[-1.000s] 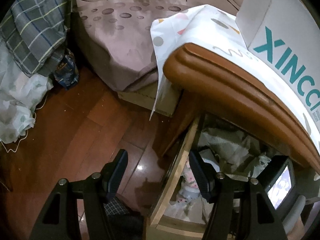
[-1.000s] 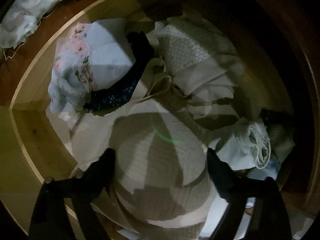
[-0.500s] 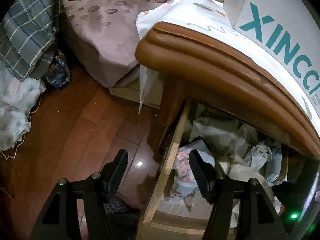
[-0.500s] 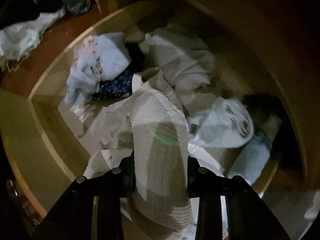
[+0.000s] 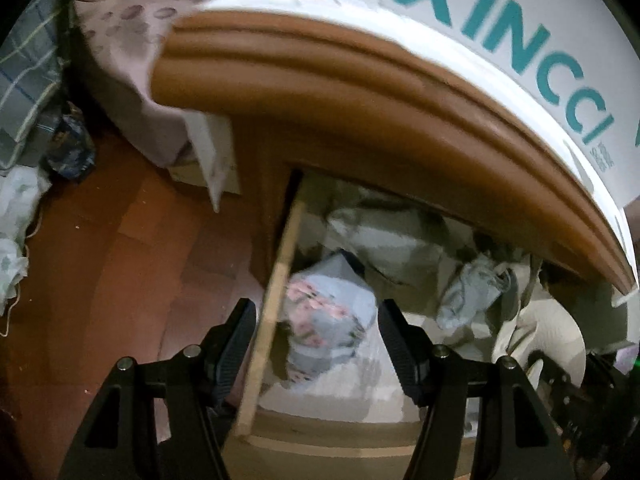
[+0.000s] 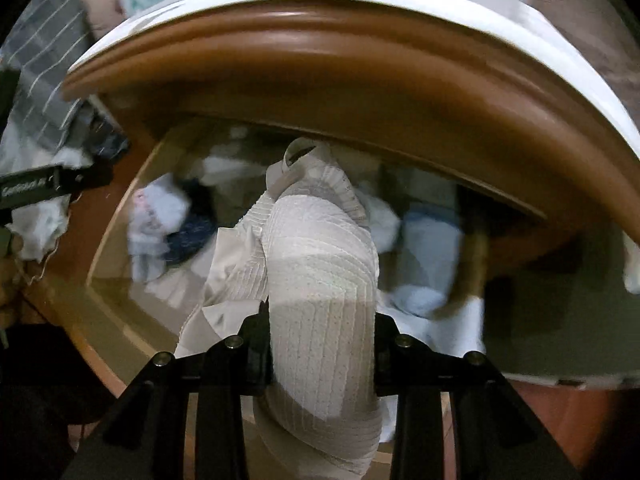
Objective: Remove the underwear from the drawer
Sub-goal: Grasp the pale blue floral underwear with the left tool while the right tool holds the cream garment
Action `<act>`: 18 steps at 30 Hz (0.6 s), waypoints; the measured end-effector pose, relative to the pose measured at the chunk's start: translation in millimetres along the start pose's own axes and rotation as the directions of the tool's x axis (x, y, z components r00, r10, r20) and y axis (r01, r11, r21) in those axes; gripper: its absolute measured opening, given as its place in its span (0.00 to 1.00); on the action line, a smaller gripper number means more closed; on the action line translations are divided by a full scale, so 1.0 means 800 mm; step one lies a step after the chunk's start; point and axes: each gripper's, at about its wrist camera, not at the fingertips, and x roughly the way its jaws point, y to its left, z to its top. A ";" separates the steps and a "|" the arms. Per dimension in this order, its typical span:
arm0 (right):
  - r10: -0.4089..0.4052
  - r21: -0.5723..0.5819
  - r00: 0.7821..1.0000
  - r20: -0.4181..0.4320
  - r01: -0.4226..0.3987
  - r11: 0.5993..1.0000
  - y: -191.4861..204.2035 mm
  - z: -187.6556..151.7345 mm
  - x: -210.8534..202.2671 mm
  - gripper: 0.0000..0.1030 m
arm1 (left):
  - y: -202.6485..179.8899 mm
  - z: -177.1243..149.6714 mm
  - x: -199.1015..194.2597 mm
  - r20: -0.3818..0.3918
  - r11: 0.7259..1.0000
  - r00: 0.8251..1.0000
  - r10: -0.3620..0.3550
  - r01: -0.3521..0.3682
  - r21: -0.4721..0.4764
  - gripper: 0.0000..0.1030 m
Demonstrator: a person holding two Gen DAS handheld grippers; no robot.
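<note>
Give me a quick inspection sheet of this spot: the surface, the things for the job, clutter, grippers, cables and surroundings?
Surface: open wooden drawer under a brown cabinet top.
Job's things: white ribbed underwear, lifted above the drawer.
Clutter: floral bundle, grey roll and other folded clothes in the drawer.
Grippers: right gripper shut on the underwear; left gripper open, empty, above the drawer's side.
Cables: thin white cord on the floor.
Surroundings: red-brown wood floor, bed cover, white box with teal letters.

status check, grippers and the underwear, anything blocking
Right hand-held gripper shut on white ribbed cotton underwear, lifted above open wooden drawer. Left hand-held gripper open, empty, over drawer's side wall. Brown cabinet top edge overhangs close above.
</note>
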 end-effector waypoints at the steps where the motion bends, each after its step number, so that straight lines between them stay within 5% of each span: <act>1: 0.002 0.033 1.000 0.001 -0.002 0.999 -0.009 -0.004 -0.003 0.31 | -0.002 -0.001 0.004 -0.014 1.000 1.000 -0.005 0.005 0.006 0.63; 9: 0.038 0.185 0.999 0.037 -0.045 0.982 -0.055 -0.019 -0.007 0.31 | -0.012 -0.007 0.040 -0.108 1.000 0.994 -0.002 0.000 -0.019 0.63; 18: 0.068 0.171 0.997 0.025 -0.071 0.983 -0.050 -0.019 0.002 0.32 | -0.028 -0.012 0.073 -0.170 0.999 0.985 0.036 -0.038 -0.006 0.63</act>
